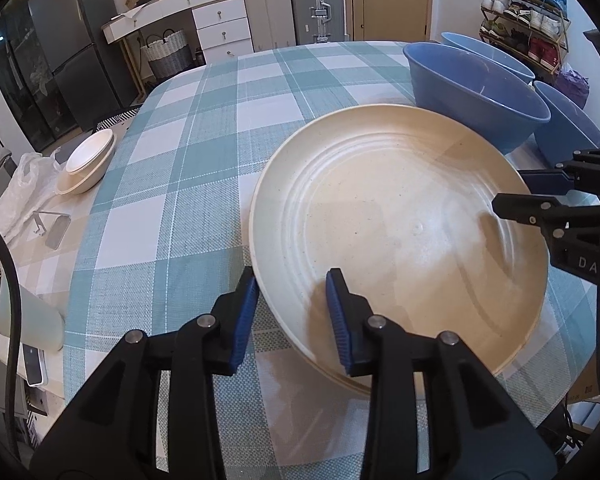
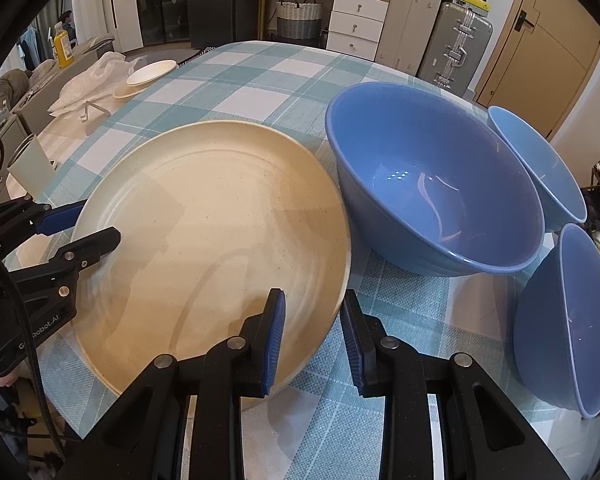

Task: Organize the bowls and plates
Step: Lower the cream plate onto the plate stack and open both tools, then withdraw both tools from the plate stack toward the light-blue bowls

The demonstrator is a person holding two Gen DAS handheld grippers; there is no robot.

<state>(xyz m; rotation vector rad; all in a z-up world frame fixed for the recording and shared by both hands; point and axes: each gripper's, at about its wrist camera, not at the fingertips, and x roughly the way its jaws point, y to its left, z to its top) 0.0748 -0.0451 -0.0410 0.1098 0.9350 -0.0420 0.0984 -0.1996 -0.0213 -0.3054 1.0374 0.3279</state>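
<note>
in the left wrist view, the large round cream speckled plate (image 1: 400, 236) lies on what looks like a second cream plate beneath it, on the teal-and-white checked tablecloth (image 1: 172, 184), so a plate stack seems begun. three blue plastic bowls (image 1: 472, 96) stand loose beyond it, not nested, and a small stack of cream dishes (image 1: 86, 166) sits well apart at the far left edge, so most sorting appears left to do. the left gripper (image 1: 292, 286) tilts steeply down over the near rim; its blue pads straddle the rim with a clear gap, so it reads as released, the plate between them but not pinched. the right gripper (image 1: 512, 190) reaches in from the right, one finger above the rim and one below. in the right wrist view, the right gripper (image 2: 314, 312) also points steeply down, straddling the plate's near right rim; whether its pads press the rim i cannot tell from here, though they stand about as close as they get. the big blue bowl (image 2: 432, 188) sits just beside the plate, two more blue bowls to its right. the left gripper (image 2: 86, 222) enters low on the left, at the opposite rim.
</note>
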